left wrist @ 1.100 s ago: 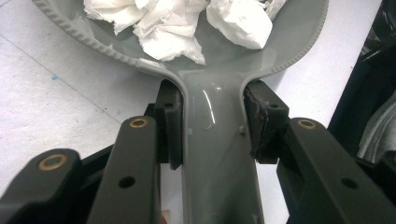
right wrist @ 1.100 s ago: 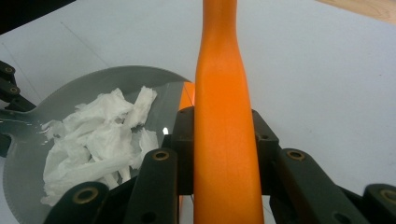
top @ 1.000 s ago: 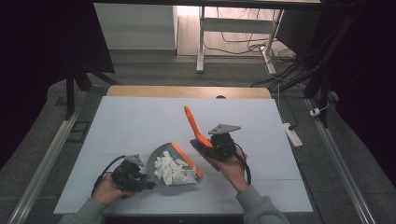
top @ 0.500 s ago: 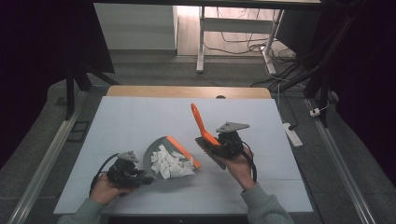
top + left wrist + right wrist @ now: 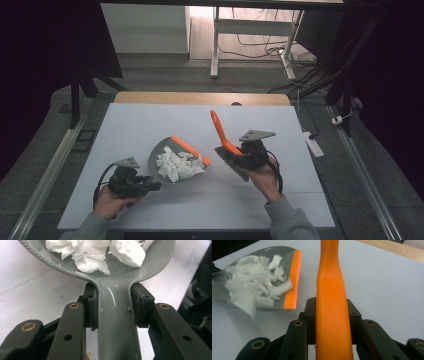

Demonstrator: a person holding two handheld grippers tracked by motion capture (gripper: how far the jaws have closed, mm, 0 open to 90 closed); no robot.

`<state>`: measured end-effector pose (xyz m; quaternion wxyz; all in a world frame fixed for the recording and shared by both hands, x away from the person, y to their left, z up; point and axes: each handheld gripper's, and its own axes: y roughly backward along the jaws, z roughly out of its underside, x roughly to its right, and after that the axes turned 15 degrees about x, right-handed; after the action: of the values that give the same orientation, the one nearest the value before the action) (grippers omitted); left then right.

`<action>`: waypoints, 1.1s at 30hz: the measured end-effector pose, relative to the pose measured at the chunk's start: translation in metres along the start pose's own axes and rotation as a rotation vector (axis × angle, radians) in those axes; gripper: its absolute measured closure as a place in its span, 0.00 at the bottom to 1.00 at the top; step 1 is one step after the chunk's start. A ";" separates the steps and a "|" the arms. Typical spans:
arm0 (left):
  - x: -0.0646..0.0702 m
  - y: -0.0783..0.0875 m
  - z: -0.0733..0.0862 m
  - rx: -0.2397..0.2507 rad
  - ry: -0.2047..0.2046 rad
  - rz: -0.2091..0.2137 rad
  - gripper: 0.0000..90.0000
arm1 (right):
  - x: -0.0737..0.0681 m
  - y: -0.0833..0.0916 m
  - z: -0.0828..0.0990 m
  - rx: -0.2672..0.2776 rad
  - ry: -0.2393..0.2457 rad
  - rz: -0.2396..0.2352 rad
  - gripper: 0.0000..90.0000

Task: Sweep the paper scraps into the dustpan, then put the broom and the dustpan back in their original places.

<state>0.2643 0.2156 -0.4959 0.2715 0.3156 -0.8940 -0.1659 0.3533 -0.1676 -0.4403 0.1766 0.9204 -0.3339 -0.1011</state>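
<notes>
Dustpan (image 5: 117, 322) handle end hidden behind left tongs (image 5: 113, 307).

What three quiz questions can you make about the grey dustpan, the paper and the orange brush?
1. True or false: the crumpled white paper pieces lie inside the grey plastic dustpan with the orange lip.
2. Which gripper grips the orange-handled brush? A left gripper, B right gripper
3. Fill in: the left gripper's pads clamp the dustpan's ____.

Key: 1 true; 2 B; 3 handle.
</notes>
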 end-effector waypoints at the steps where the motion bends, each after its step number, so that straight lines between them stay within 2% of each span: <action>1: 0.000 0.001 0.000 0.007 0.003 0.001 0.68 | 0.001 0.001 0.000 -0.001 0.001 0.000 0.78; 10: 0.002 0.003 -0.001 0.020 0.005 -0.007 0.68 | 0.006 0.007 0.001 -0.006 -0.001 0.009 0.78; 15: 0.001 0.006 -0.001 0.037 0.023 -0.022 0.68 | 0.008 0.008 0.002 -0.013 -0.002 0.007 0.78; 21: -0.001 0.009 0.000 0.064 0.048 -0.057 0.68 | 0.012 0.013 0.003 -0.013 -0.010 0.007 0.78; 33: -0.004 0.014 0.003 0.113 0.104 -0.173 0.68 | 0.023 0.029 0.007 0.002 -0.045 -0.004 0.78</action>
<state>0.2582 0.2293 -0.4933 0.2841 0.4144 -0.8561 -0.1212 0.3521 -0.2051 -0.4373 0.1680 0.9187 -0.3362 -0.1215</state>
